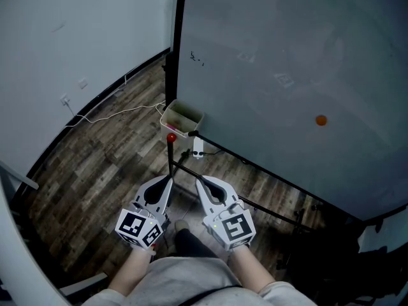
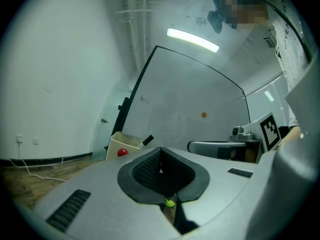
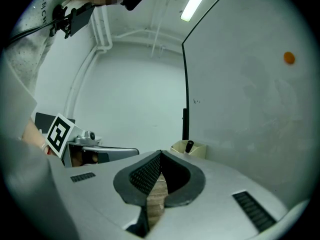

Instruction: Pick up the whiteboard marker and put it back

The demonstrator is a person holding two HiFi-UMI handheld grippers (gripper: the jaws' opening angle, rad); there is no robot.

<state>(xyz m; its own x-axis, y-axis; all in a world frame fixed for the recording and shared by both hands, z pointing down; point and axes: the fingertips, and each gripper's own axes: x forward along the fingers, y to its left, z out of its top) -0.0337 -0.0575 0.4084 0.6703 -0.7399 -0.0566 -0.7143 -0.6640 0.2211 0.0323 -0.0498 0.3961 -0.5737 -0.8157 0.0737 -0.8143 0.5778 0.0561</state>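
While I hold both grippers low and close to my body, well short of the whiteboard (image 1: 287, 75), neither one has anything in it. My left gripper (image 1: 171, 178) has its jaws drawn together so that the tips meet. Behind them only the hollow between the black ribbed pads (image 2: 145, 169) is left as a gap, and nothing sits in it. My right gripper (image 1: 197, 179) is closed in the same way, tips touching, with a strip of the wooden floor (image 3: 156, 194) showing through the hollow below them. The two grippers lie side by side, near each other but apart, both pointing toward the whiteboard's lower left corner.

At that corner of the whiteboard sits a small beige box (image 2: 120, 141). The whiteboard marker (image 2: 148, 140) leans in it, with its black end poking above the rim. Neither gripper touches the marker or the box. A red knob (image 1: 171, 137) shows just beside the box, on the side away from the whiteboard. An orange dot (image 1: 320, 120) marks the whiteboard's face, well apart from that corner.
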